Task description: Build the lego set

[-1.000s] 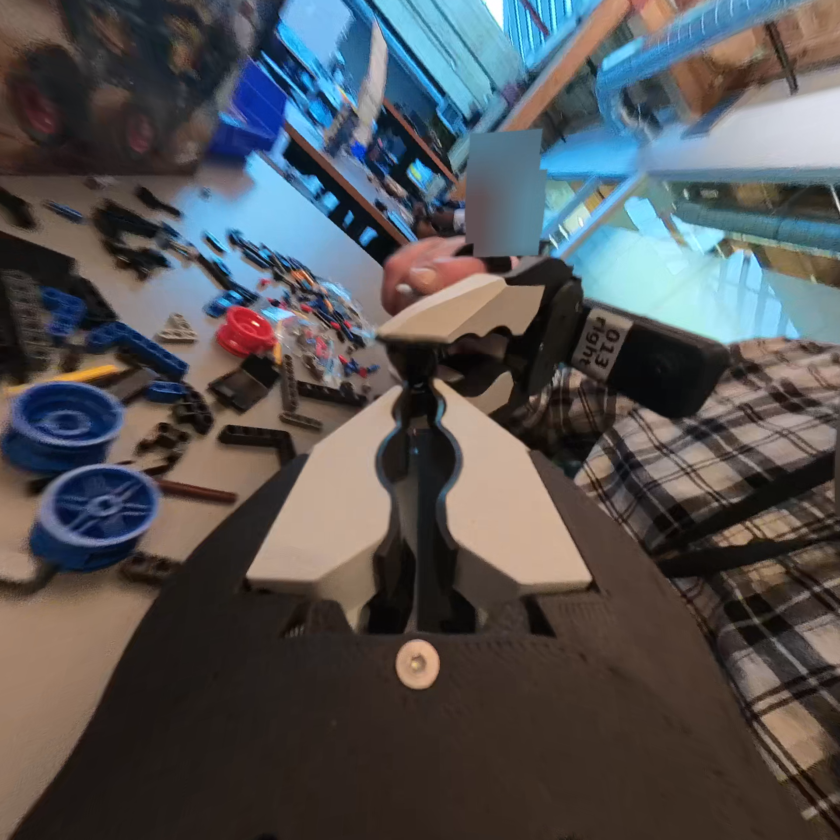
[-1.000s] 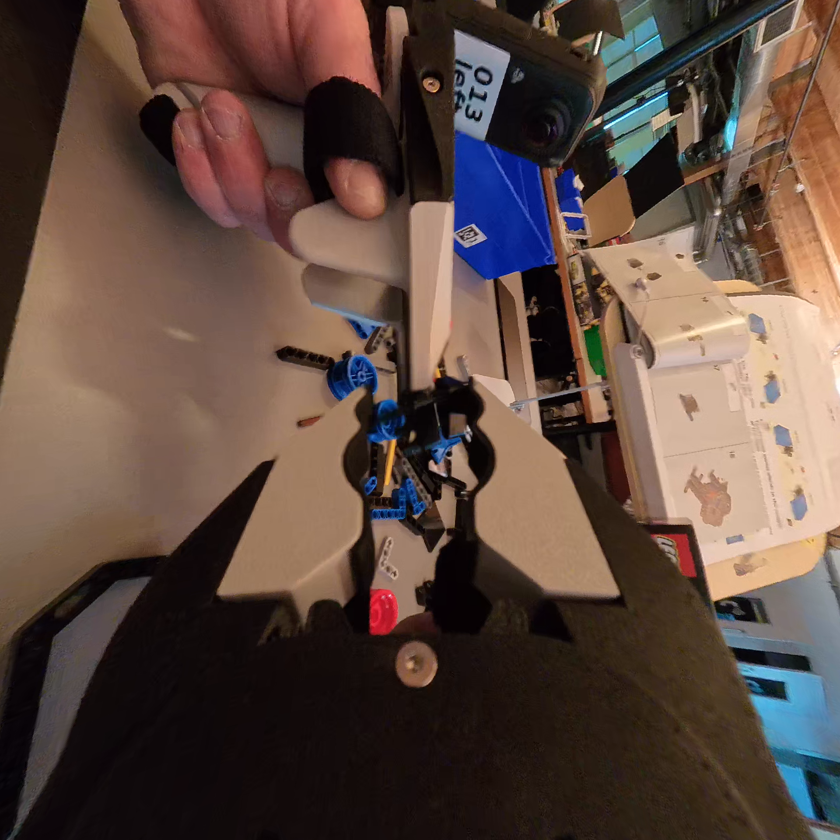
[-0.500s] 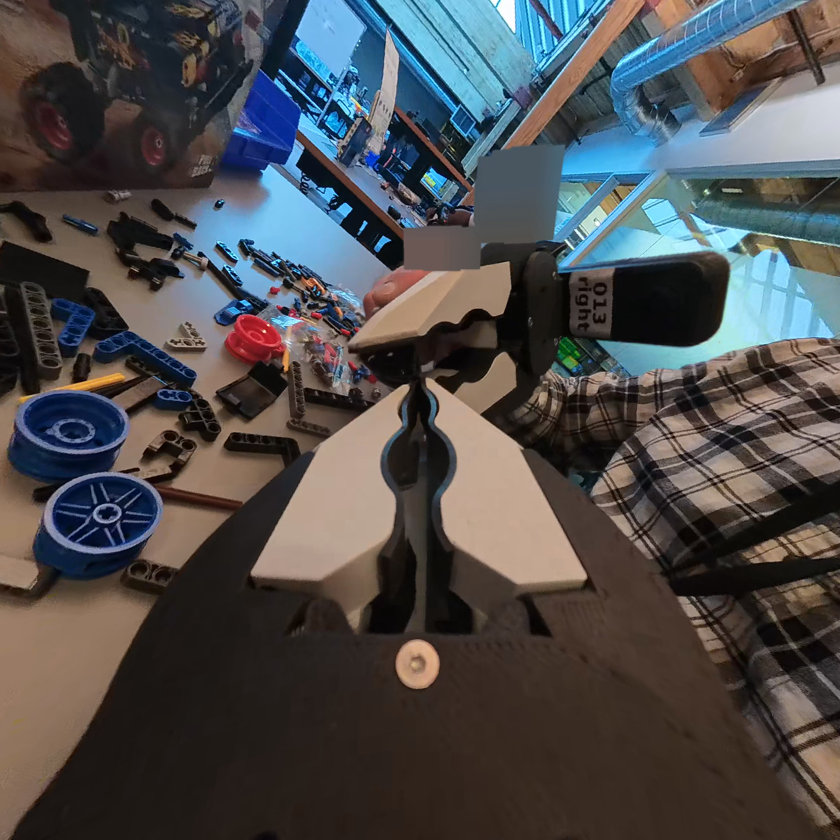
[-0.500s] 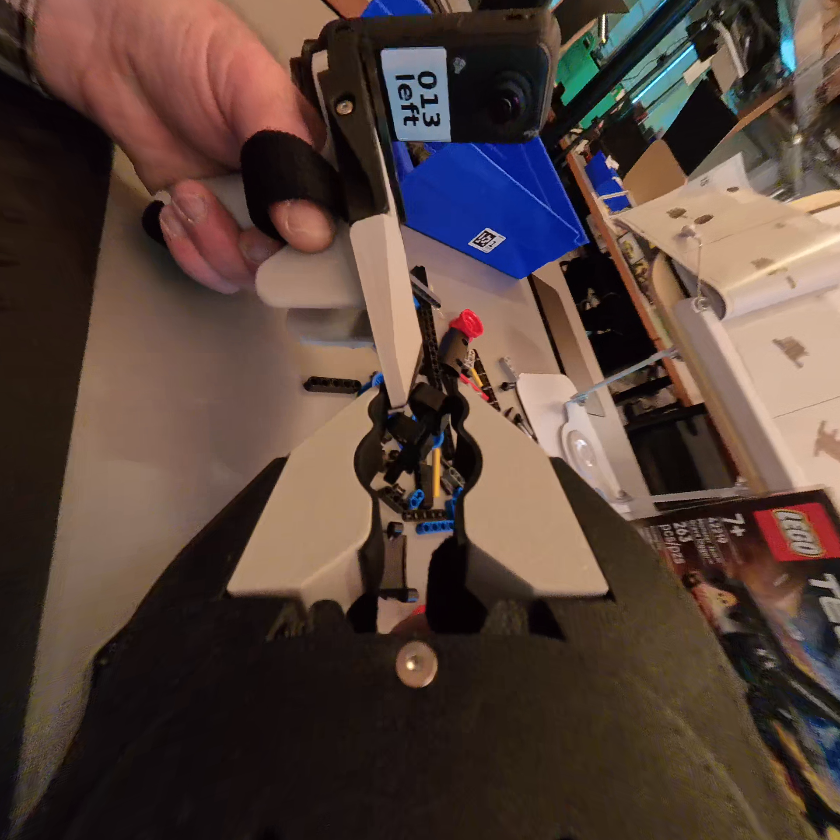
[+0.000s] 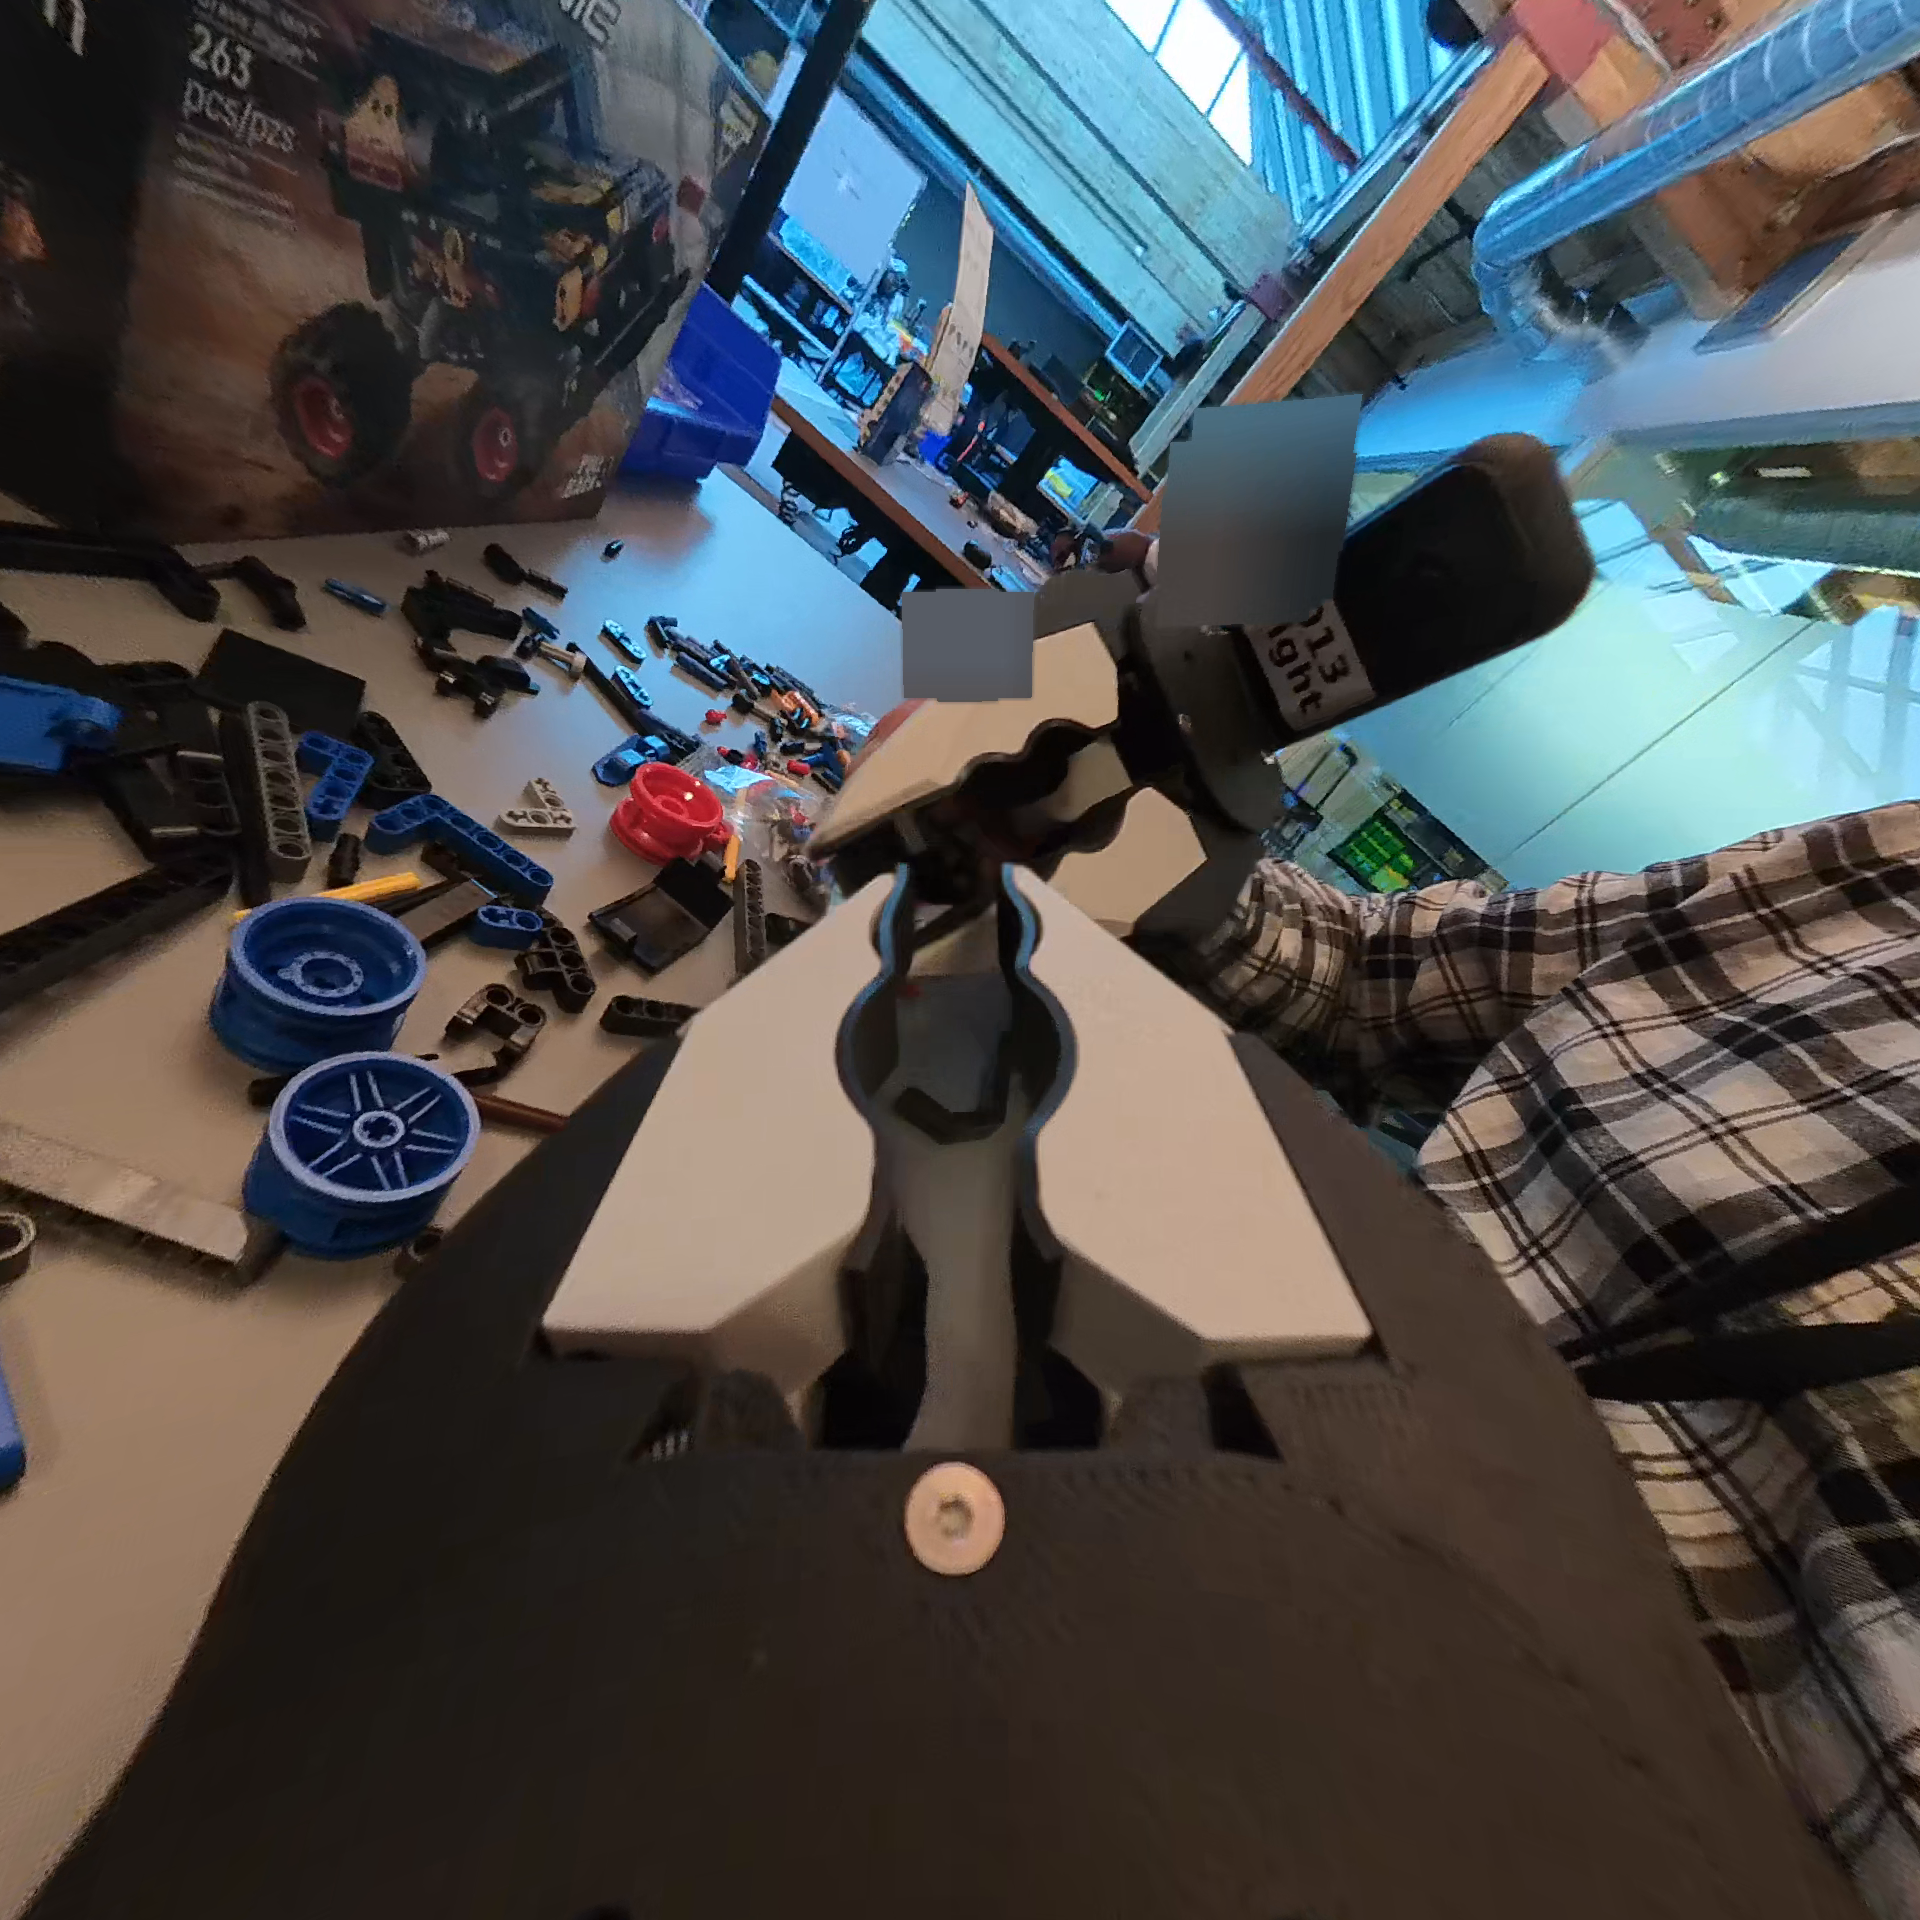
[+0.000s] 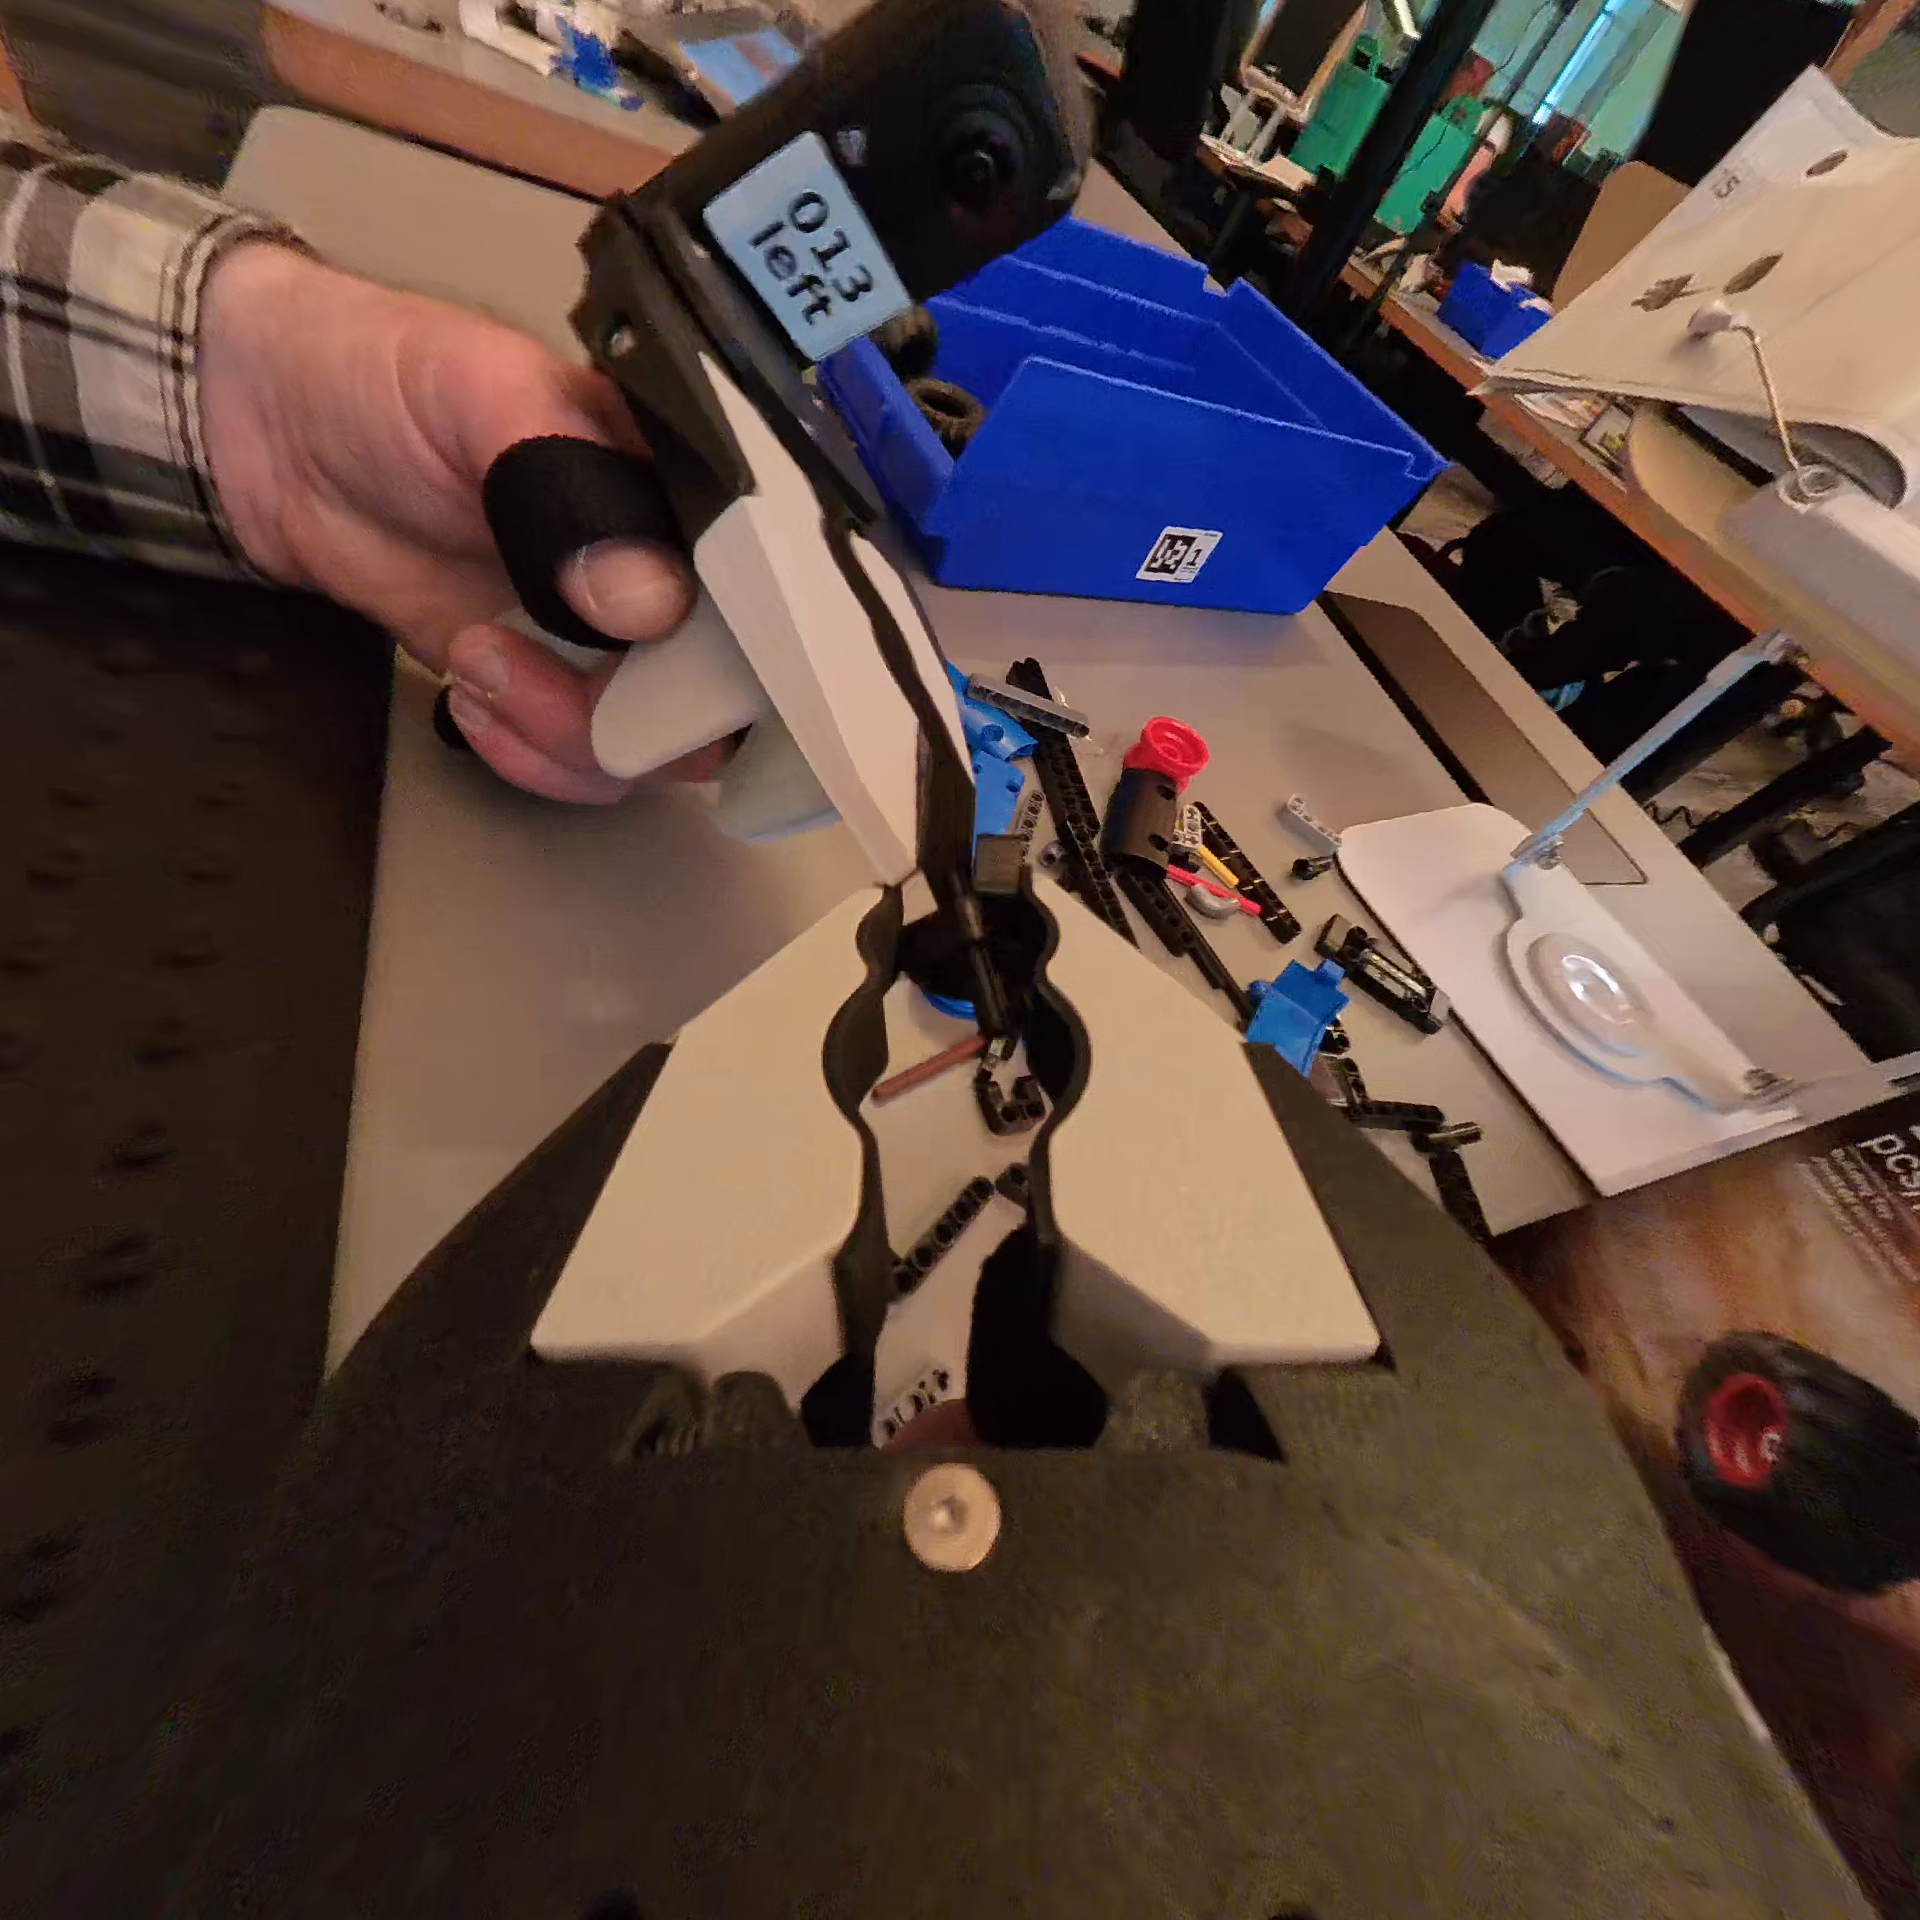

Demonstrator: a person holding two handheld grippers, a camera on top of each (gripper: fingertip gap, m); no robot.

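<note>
Meeting tip to tip in the air, the left gripper (image 5: 956,894) and the right gripper (image 6: 961,904) are hovering over the grey table (image 5: 125,1351), out in front of the lego box (image 5: 343,260). A thin dark piece (image 6: 982,966) is sitting between the tips where the two tools are crossing. Each pair of jaws is standing a little apart with that piece in the gap. I cannot tell whether either tool is actually pinching it or only closing around it.

A hand (image 6: 395,488) in a plaid sleeve (image 5: 1558,1039) is gripping the left tool's handle, one finger tucked through a black loop.

The rest of the set is lying loose on the table before the box. Two blue wheels (image 5: 317,982) are resting side by side, nearer to the camera than the box. A red hub (image 5: 665,816) is lying farther to the right of the box, among black and blue beams (image 5: 457,831) and small pins. A blue bin (image 6: 1122,457) is standing past the far end of the box, and a white stand base (image 6: 1455,935) is lying just beside the box in the right wrist view.
</note>
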